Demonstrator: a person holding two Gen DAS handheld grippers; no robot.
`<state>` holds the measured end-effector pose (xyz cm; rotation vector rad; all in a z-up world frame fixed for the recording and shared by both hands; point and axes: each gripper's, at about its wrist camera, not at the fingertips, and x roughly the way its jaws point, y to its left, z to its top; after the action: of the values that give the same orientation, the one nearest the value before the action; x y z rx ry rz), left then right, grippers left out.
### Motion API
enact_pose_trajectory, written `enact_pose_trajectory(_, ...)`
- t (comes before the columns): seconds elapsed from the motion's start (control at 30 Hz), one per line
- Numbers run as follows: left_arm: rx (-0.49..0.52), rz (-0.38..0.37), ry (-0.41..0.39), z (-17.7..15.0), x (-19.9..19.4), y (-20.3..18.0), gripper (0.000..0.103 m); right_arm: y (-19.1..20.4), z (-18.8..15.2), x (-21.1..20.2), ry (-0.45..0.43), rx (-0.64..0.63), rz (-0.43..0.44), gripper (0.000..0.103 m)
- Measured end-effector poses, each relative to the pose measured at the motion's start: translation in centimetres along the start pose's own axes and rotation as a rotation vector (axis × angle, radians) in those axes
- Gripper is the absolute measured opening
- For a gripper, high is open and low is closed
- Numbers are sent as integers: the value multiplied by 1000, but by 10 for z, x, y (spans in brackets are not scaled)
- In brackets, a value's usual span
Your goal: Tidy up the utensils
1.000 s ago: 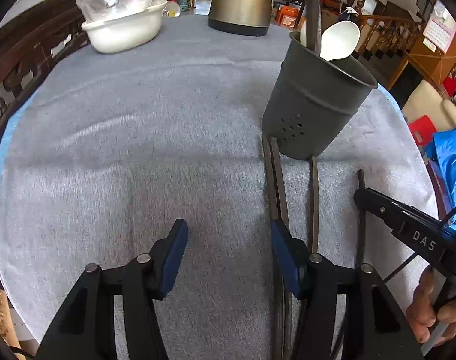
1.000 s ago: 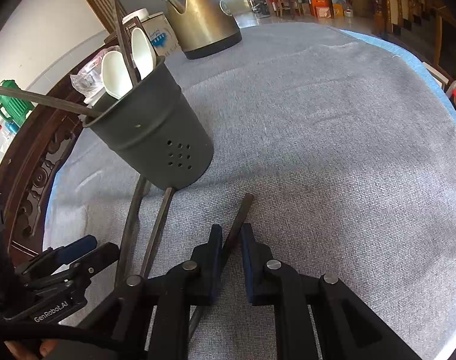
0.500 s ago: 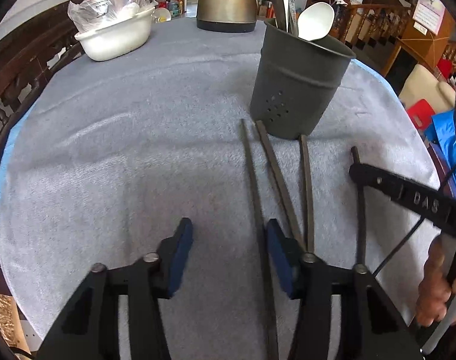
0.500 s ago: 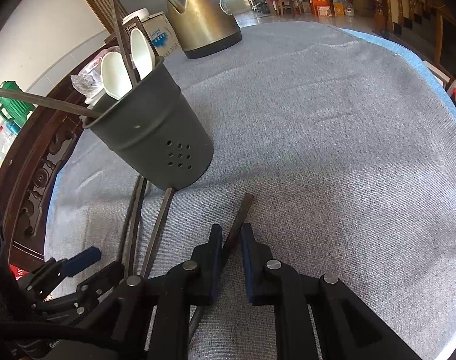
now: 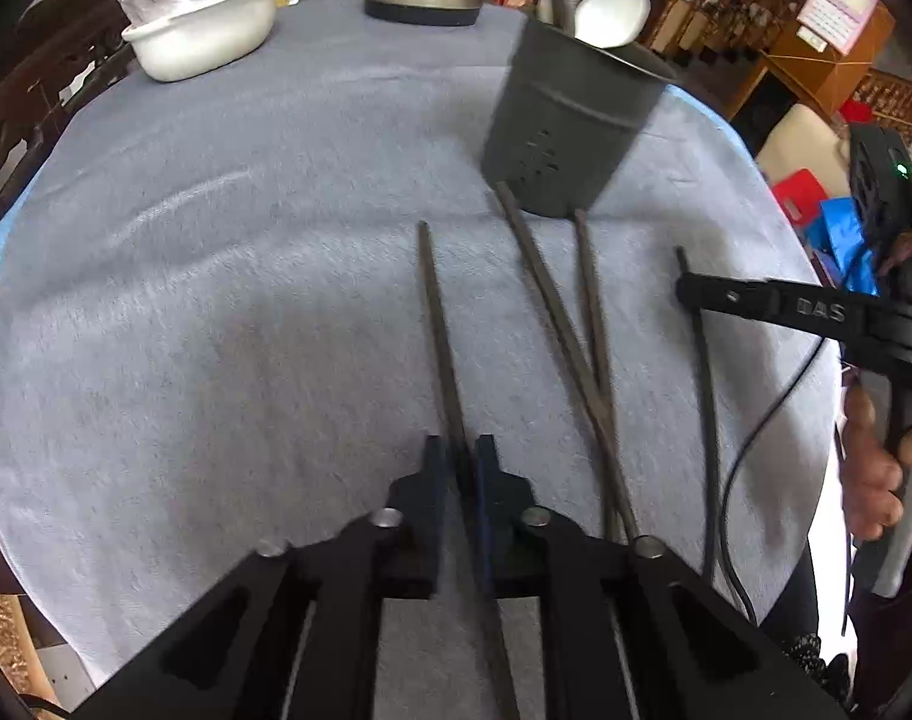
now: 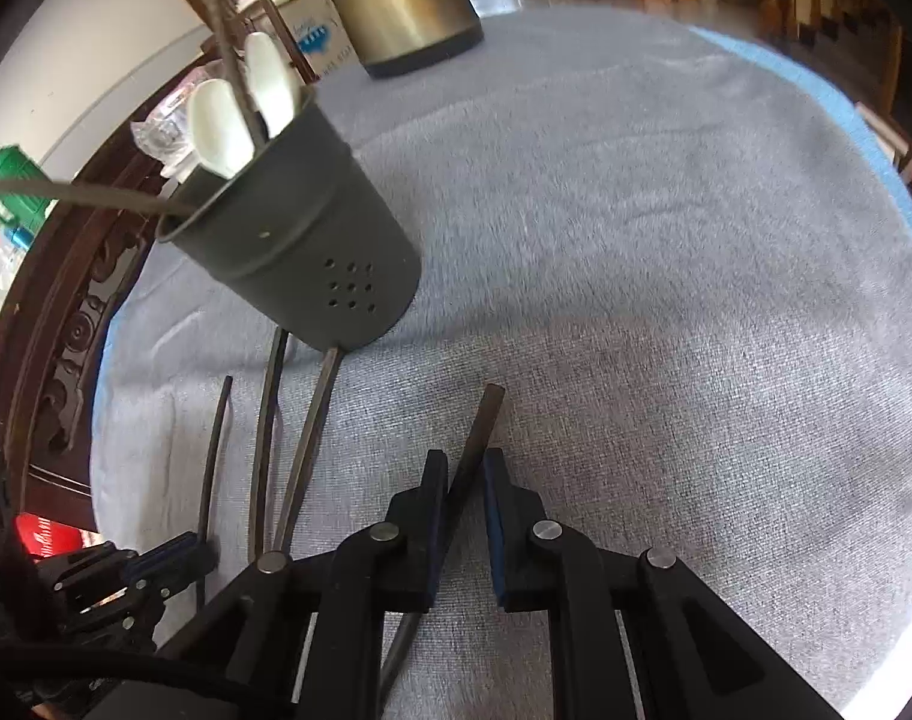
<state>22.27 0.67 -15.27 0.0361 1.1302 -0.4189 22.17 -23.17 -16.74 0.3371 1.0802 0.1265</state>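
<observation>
Closure is the change: the left gripper (image 5: 459, 462), spread wide half a second ago, now pinches one chopstick (image 5: 435, 324) lying on the bench (image 5: 216, 300), ready for the holder (image 5: 567, 138). Only the right wrist view shows the right gripper (image 6: 461, 480) clamped on another chopstick (image 6: 483, 426) near the front edge.

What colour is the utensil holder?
Dark grey utensil holder, with small round holes; clearest in the right wrist view.

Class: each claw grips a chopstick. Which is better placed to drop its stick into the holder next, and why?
Probably the right claw. Its chopstick is shut in the pads and its tip lies nearer the holder. The left claw also grips a chopstick, but sits farther out to the holder's side.
</observation>
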Motion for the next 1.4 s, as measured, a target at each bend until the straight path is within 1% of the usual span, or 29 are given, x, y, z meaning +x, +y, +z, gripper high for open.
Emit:
enact_pose_trajectory(0.03,-8,9,-1,6,0,3,35,-1,2,1,15,8,1,13)
enact_pose_trajectory(0.07,-17,16,-10,15,1,5,41,-1,7,2,44,26,4,14)
enact_pose_trajectory(0.1,-24,18,-17,21,1,7,44,-2,11,3,60,36,11,15)
enact_pose_trajectory(0.17,-43,22,-16,37,8,10,44,-6,20,6,88,67,20,15)
enact_pose_trajectory(0.27,-50,43,-4,53,20,13,44,-15,26,7,92,130,48,15)
enact_pose_trajectory(0.3,-47,53,-16,55,22,13,41,-17,28,7,92,145,54,15)
enact_pose_trajectory(0.33,-39,58,-18,57,24,11,29,-18,29,8,90,157,58,15)
enact_pose_trajectory(0.37,-29,69,-21,59,25,10,22,-20,31,7,88,161,60,15)
enact_pose_trajectory(0.4,-24,68,-14,60,26,9,8,-21,33,7,87,164,64,13)
enact_pose_trajectory(0.43,-24,67,-14,61,28,8,7,-22,34,7,84,162,56,9)
enact_pose_trajectory(0.47,-24,68,-18,61,26,9,6,-23,34,6,76,160,58,7)
enact_pose_trajectory(0.53,-18,76,-33,61,23,9,6,-24,32,5,63,153,59,7)
enact_pose_trajectory(0.6,-12,56,-76,55,7,8,6,-26,32,-6,24,138,82,7)
enact_pose_trajectory(0.63,-13,51,-91,56,2,-1,6,-25,29,-12,8,132,93,7)
enact_pose_trajectory(0.67,-12,44,-113,53,-11,0,6,-25,28,-19,-13,126,103,7)
enact_pose_trajectory(0.73,-8,36,-155,51,-30,-2,5,-25,27,-36,-72,109,120,7)
enact_pose_trajectory(0.93,19,15,-321,46,-104,-7,5,-16,22,-81,-215,70,169,7)
enact_pose_trajectory(1.0,23,3,-387,52,-128,-13,5,-8,22,-102,-275,57,185,4)
enact_pose_trajectory(1.03,23,-2,-426,52,-143,-14,5,-3,21,-113,-309,50,197,4)
enact_pose_trajectory(1.07,24,-5,-450,52,-154,-13,5,5,23,-114,-329,46,202,4)
enact_pose_trajectory(1.1,24,-10,-479,52,-166,-14,5,9,23,-127,-371,33,209,4)
enact_pose_trajectory(1.13,25,-13,-502,52,-172,-17,5,14,21,-137,-404,21,206,4)
enact_pose_trajectory(1.17,28,-19,-533,53,-182,-18,5,16,24,-139,-423,12,202,4)
enact_pose_trajectory(1.2,36,-20,-552,55,-181,-22,5,22,23,-149,-463,-11,193,4)
enact_pose_trajectory(1.23,47,-18,-563,57,-187,-23,5,27,24,-152,-477,-32,177,4)
enact_pose_trajectory(1.27,54,-7,-568,57,-192,-27,5,32,24,-153,-470,-50,148,4)
enact_pose_trajectory(1.33,44,-12,-570,56,-192,-25,5,32,26,-148,-429,-47,96,5)
enact_pose_trajectory(1.37,43,-15,-576,53,-194,-23,5,30,27,-145,-410,-39,89,6)
enact_pose_trajectory(1.4,47,-11,-578,50,-193,-22,5,27,28,-137,-371,-22,76,6)
